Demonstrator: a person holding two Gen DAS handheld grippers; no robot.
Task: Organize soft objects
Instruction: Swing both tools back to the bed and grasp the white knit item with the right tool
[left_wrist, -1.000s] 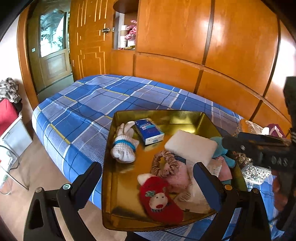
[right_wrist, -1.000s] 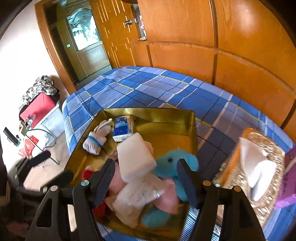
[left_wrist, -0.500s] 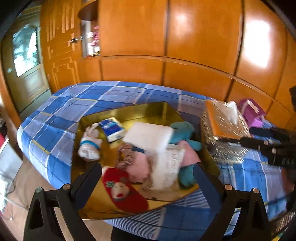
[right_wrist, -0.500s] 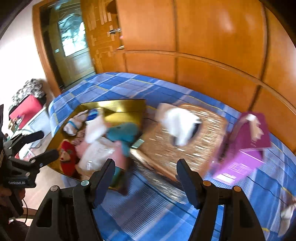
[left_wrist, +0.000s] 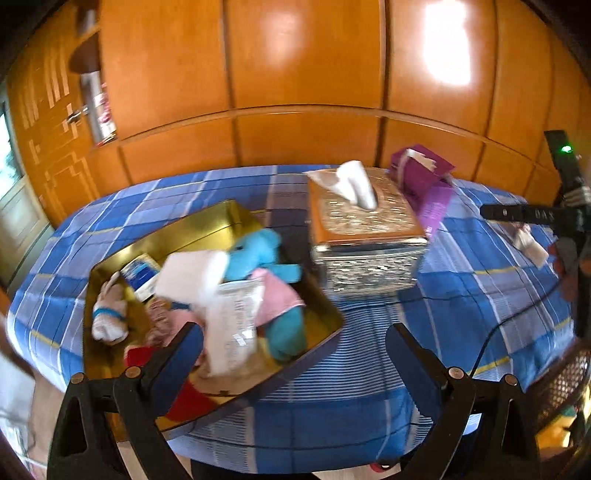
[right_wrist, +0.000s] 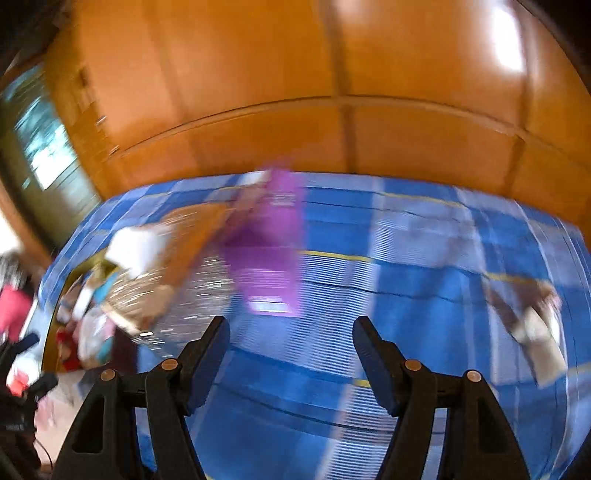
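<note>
A gold tray (left_wrist: 221, 225) lies on the blue plaid bed at the left. Piled in it are a blue plush toy (left_wrist: 258, 251), a white foam pad (left_wrist: 188, 273), a pink cloth (left_wrist: 277, 295), a clear packet (left_wrist: 232, 321), a white sock doll (left_wrist: 109, 314), a red stocking (left_wrist: 184, 402) and a blue tissue pack (left_wrist: 142, 273). My left gripper (left_wrist: 295, 354) hovers open at the tray's near right corner, with nothing between its fingers. My right gripper (right_wrist: 291, 350) is open and empty over bare bedspread, right of a purple box (right_wrist: 269, 251). That view is motion-blurred.
An ornate tissue box (left_wrist: 362, 229) stands beside the tray, with the purple box (left_wrist: 424, 184) behind it. A brown and white item (right_wrist: 532, 321) lies on the bed at the right. A black cable (left_wrist: 517, 317) crosses the bedspread. Wooden wardrobe panels (left_wrist: 303, 74) line the back.
Both views have swung right: the tray slid to the left of the frames, and the tissue box and purple box came into view. The right gripper left the tray for open bedspread. Jaws unchanged.
</note>
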